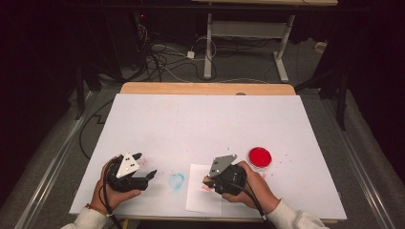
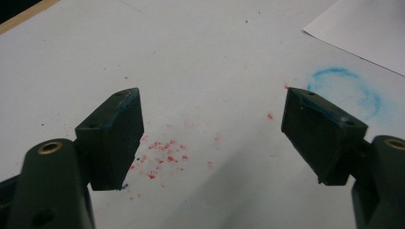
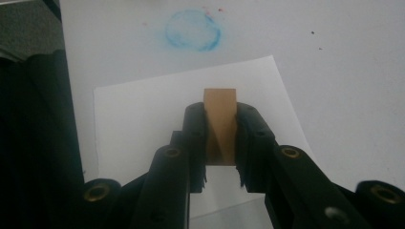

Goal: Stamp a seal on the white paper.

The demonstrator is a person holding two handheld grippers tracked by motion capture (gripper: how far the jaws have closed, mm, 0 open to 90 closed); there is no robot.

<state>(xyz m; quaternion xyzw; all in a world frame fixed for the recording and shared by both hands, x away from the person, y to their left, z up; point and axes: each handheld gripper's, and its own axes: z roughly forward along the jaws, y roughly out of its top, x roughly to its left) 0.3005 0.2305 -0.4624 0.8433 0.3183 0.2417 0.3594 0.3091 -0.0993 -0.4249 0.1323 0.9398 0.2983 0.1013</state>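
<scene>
The right gripper (image 3: pixel 220 143) clamped a wooden stamp (image 3: pixel 219 121) over the paper (image 3: pixel 143 114), seemingly mid-stamping. The left gripper (image 2: pixel 212 129) gaped wide, empty. Next likely called for re-inking at the red pad (image 1: pixel 260 157), two o'clock.

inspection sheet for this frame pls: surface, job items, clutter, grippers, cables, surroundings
Surface: white table cover, flecked with red specks and a blue ring smudge.
Job's things: small tan wooden block clamped in the right gripper over a white paper sheet; round red ink pad beside the right hand.
Clutter: nothing seen.
Grippers: left gripper open, nothing between its fingers; right shut on the block.
Cables: one cable trails from each gripper; loose floor cables beyond the table.
Surroundings: dark room, white desk frame behind.
</scene>
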